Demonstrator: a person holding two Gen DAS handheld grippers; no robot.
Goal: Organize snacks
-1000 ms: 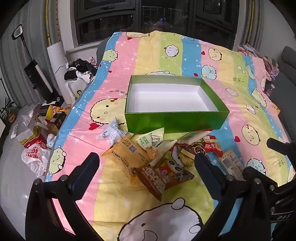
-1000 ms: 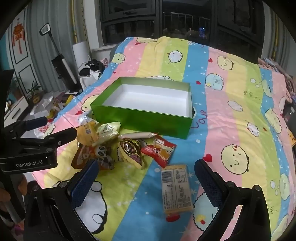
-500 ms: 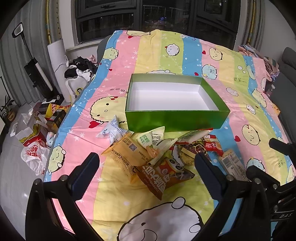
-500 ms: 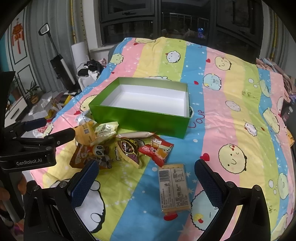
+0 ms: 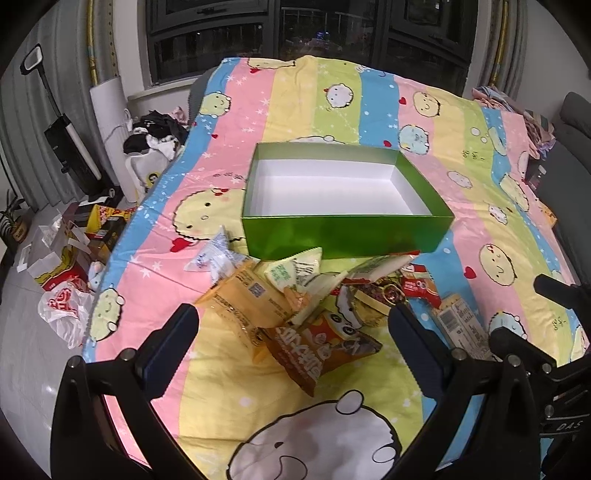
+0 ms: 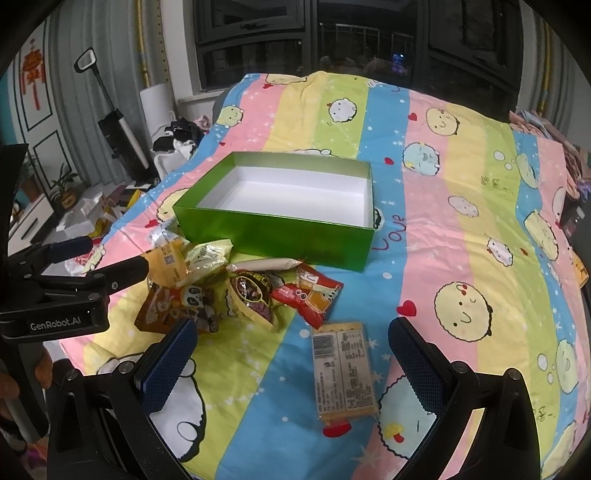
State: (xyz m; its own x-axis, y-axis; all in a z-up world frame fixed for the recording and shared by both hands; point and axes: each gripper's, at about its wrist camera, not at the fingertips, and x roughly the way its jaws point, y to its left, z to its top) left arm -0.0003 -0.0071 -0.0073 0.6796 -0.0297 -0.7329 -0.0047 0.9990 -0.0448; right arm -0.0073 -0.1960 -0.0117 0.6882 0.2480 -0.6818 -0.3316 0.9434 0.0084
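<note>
Both grippers, left [image 5: 291, 336] and right [image 6: 291, 347], hung spread and empty; snacks [image 5: 314, 302] lay just ahead, before the box [image 5: 347, 232].

Indoor artificial light, dark windows [image 5: 314, 33] — strong fisheye bending, black corner vignette, slightly soft detail
</note>
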